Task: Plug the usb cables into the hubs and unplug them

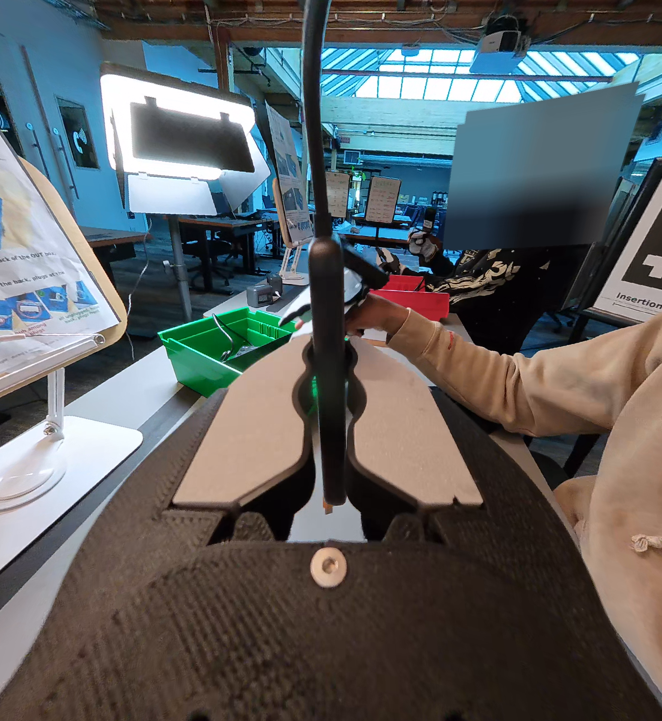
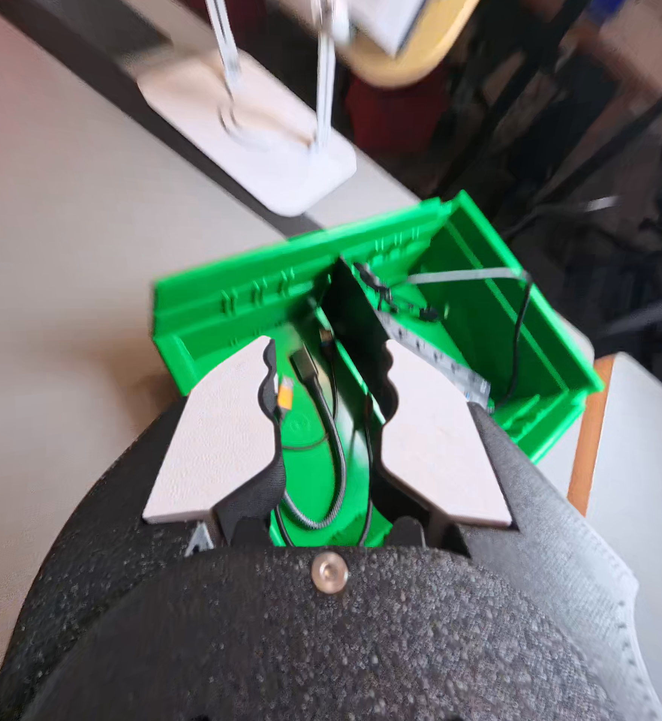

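Observation:
My left gripper (image 1: 328, 351) is shut on a slim black hub (image 1: 327, 409) and holds it upright above the table. The hub's black cable (image 1: 314, 117) rises out of the top of the view. My right gripper (image 2: 329, 347) is open and hovers over the green bin (image 2: 282, 257). A black divider (image 2: 354, 312) splits the bin. Under the jaws lie a braided cable (image 2: 337, 448), a black plug (image 2: 304, 363) and an orange plug (image 2: 285, 394). A grey hub (image 2: 434, 359) lies in the other compartment. The right gripper (image 1: 302, 310) also shows in the left wrist view, behind the hub, over the bin (image 1: 197, 351).
A document stand with a white base (image 1: 48, 460) stands left of the bin, and its base shows in the right wrist view (image 2: 251, 128). A red bin (image 1: 419, 300) sits farther back. A beige sleeve (image 1: 516, 382) reaches across on the right. Another person works behind.

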Demonstrator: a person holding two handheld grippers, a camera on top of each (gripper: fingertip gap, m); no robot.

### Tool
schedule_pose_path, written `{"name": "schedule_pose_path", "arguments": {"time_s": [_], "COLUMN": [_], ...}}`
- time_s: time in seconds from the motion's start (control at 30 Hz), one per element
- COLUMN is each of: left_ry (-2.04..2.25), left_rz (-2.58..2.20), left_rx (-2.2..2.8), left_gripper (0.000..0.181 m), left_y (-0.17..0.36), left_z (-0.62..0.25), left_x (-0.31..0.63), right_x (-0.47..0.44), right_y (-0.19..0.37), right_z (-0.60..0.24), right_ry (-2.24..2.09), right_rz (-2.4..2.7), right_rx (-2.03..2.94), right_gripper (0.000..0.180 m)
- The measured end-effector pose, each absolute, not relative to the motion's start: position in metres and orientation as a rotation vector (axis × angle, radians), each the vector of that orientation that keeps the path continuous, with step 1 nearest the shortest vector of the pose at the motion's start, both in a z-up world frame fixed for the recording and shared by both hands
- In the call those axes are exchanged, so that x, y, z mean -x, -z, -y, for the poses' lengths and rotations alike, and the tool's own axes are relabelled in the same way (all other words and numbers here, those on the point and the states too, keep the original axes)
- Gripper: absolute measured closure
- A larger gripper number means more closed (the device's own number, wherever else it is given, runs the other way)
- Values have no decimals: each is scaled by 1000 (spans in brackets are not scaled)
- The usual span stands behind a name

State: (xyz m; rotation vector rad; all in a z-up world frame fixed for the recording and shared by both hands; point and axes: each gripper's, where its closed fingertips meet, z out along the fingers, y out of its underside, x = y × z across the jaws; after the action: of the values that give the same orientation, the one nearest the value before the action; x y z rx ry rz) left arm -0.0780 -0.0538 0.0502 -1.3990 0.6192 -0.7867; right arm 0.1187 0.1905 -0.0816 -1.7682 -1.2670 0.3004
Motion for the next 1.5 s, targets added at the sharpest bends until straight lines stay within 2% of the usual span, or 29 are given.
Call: {"name": "schedule_pose_path", "arguments": {"time_s": [0.03,0.17,0.23,0.33,0.47,0.6,0.7,0.9,1.1,1.2,1.33,1.5], "left_ry": [793,823,830,849,892,920,954,1015,1023,1007,966,973], "left_rz": [-620,-619,-608,-565,-507,-507,-544,-617,-655,-716,-765,-754], "left_rx": [1400,1398,1391,1366,1323,1291,1299,1336,1352,1383,1390,1391], "left_gripper": [168,168,168,168,169,169,168,169,167,157,167,168], "left_y": [-49,-45,-44,-45,-48,-50,-49,-43,-43,-33,-29,-41], "left_z": [53,50,48,44,42,46,51,58,62,63,65,69], "left_x": [76,69,65,62,53,38,24,4,-1,-7,-11,-2], "right_x": [-112,-82,-70,-51,-11,21,20,6,2,0,-2,-15], "right_y": [61,-26,-51,-61,-31,-4,-13,-27,-29,-32,-32,-49], "right_z": [-180,-103,-51,17,64,67,59,58,65,66,66,59], "right_ry": [-374,-758,-952,-1185,-1344,-1469,-1554,-1588,-1665,-1731,-1743,-1788], "right_rz": [1247,1226,1288,1405,1512,1386,1237,1257,1293,1271,1297,1209], "right_rx": [1687,1312,1169,1033,1050,1132,1099,1026,987,971,972,877], "right_gripper": [128,137,141,148,151,148,147,168,173,173,173,174]}}
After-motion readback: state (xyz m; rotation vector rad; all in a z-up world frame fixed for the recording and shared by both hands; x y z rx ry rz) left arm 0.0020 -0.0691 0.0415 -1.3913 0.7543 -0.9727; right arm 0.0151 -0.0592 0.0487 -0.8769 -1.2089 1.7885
